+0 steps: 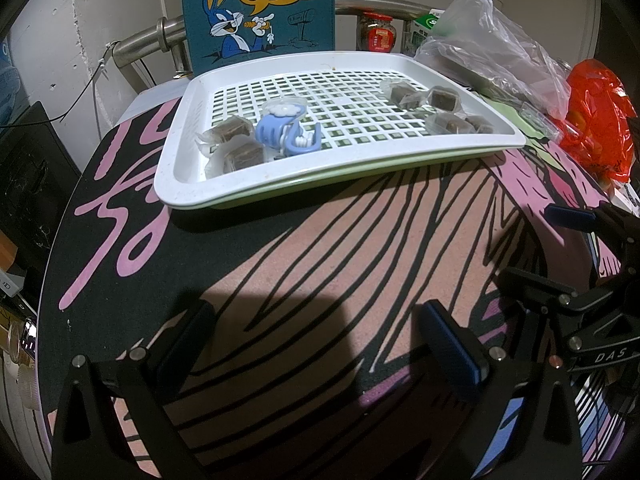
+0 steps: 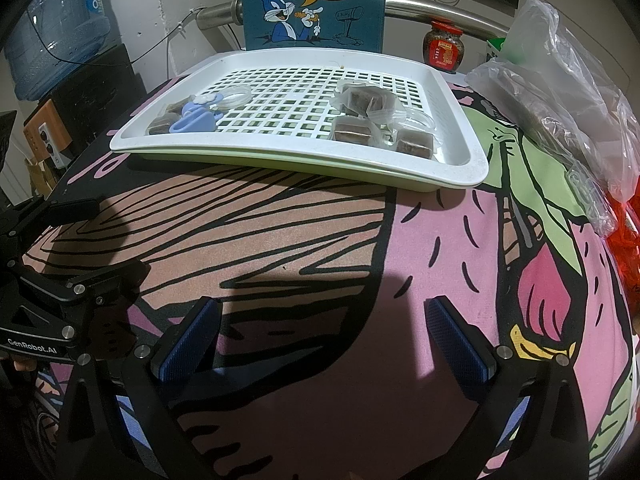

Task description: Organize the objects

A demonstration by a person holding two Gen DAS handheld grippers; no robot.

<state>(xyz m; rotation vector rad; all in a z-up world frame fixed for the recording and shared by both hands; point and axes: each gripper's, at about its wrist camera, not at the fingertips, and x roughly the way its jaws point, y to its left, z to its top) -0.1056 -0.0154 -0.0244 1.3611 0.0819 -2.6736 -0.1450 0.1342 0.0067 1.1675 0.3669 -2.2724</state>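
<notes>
From the left wrist, our left gripper (image 1: pixel 320 344) hovers low over the bench (image 1: pixel 304 248), released and carrying nothing, fingers spread wide and aimed at the white tray (image 1: pixel 180 160) at the far edge. The tray gathers the loose items: wrapped brown cubes (image 1: pixel 230 130) and a blue clip (image 1: pixel 280 136) near its left corner, more cubes (image 1: pixel 442 98) toward its right side, likely grouped for sorting.

From the right wrist, our right gripper (image 2: pixel 320 336) is likewise released and empty, level above the bench's patterned cover (image 2: pixel 440 264). The left gripper's body sits at this view's left edge. A clear plastic bag (image 2: pixel 560 80) lies along the bench's right edge.
</notes>
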